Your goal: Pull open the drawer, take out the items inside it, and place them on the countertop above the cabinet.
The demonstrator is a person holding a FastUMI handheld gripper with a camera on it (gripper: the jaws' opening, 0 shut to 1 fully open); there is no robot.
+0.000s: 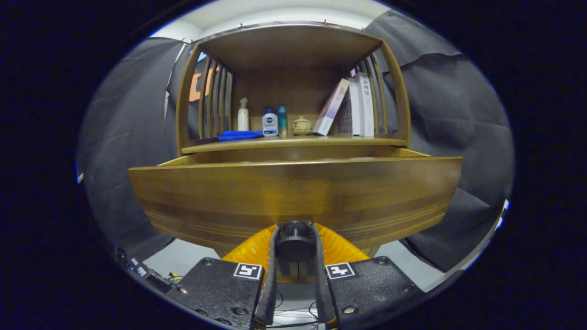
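My gripper [295, 245] is clamped on the drawer knob [295, 229]; drawer [293, 192] pulled out below the countertop [293, 143].

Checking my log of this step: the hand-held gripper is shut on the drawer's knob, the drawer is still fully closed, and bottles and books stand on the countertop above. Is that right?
Not quite. The gripper view shows the drawer pulled partly out, its front standing forward of the countertop. The rest holds: the hand-held gripper is shut on the knob, and bottles and books stand on the countertop.
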